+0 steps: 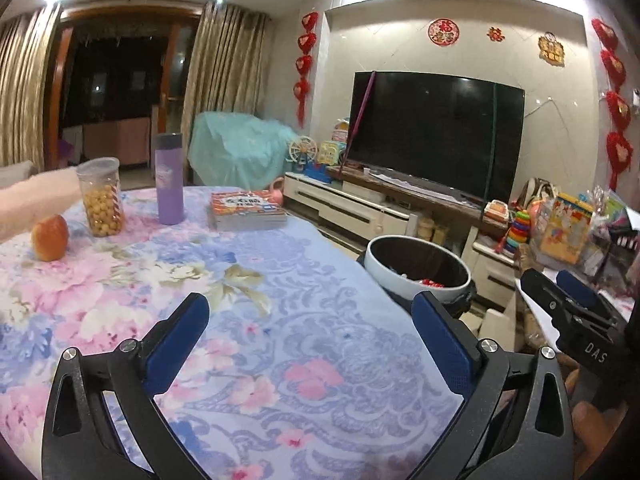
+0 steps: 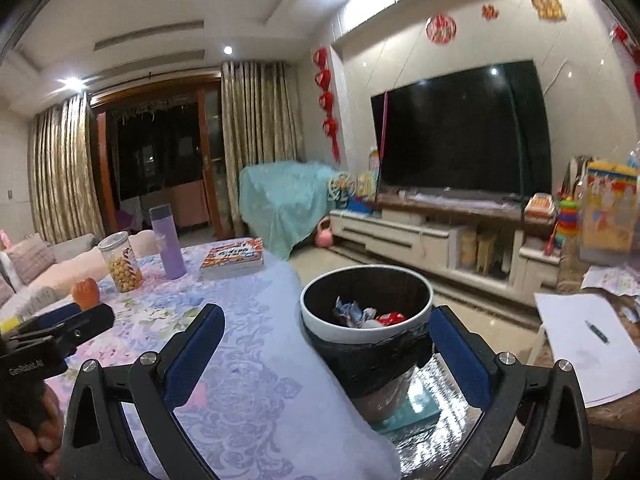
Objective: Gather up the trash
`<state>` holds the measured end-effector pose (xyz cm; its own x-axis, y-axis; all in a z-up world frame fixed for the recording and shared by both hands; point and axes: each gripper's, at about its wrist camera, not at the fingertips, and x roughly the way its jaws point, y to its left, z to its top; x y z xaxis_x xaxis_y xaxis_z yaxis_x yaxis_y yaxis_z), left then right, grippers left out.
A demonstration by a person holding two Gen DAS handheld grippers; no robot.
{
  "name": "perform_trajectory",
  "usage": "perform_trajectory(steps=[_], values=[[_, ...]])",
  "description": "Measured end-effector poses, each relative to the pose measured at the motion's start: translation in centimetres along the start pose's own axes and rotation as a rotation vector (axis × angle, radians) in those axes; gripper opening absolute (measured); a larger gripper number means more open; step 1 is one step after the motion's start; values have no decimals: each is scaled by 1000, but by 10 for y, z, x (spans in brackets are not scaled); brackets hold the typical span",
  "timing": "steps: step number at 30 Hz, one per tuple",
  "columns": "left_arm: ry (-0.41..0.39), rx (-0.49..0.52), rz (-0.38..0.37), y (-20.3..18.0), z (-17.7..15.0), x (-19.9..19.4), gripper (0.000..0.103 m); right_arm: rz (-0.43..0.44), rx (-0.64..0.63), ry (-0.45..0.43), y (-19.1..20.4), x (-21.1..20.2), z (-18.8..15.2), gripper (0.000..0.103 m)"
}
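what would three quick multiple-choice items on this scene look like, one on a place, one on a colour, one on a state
1. Where does the round white-rimmed trash bin stand?
A. on the flowered cloth
B. beside the table's edge, below its top
C. on the TV cabinet

2. What colour is the tall cylindrical bottle?
A. purple
B. green
C. red

3. How is the left tool?
A. shut on a wrapper
B. shut with nothing in it
C. open with nothing between its pads

Answers:
1 B, the bin sits just past the floral tablecloth, lower than it, with crumpled wrappers inside.
2 A, the bottle is lilac with a darker cap.
3 C, its blue pads stand wide apart over bare cloth.
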<state>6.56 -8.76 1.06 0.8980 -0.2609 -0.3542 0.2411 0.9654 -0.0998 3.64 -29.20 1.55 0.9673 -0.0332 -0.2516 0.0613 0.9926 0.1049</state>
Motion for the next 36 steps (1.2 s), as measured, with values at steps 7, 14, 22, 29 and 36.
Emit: perform_trajectory(steps=[7, 14, 22, 29, 36], values=[[5, 48, 63, -6, -14, -3, 103, -7, -6, 13, 3, 2, -17, 103], [-3, 57, 123, -7, -17, -9, 103, -16, 3, 20, -1, -4, -23, 103], [-13, 59, 149, -5, -18, -12, 103, -20, 1, 22, -2, -4, -28, 103], [-27, 60, 153, -5, -18, -14, 103, -13, 11, 5, -4, -7, -29, 103], [-33, 69, 151, -6, -19, -15, 103, -6, 13, -8, -5, -8, -28, 103]])
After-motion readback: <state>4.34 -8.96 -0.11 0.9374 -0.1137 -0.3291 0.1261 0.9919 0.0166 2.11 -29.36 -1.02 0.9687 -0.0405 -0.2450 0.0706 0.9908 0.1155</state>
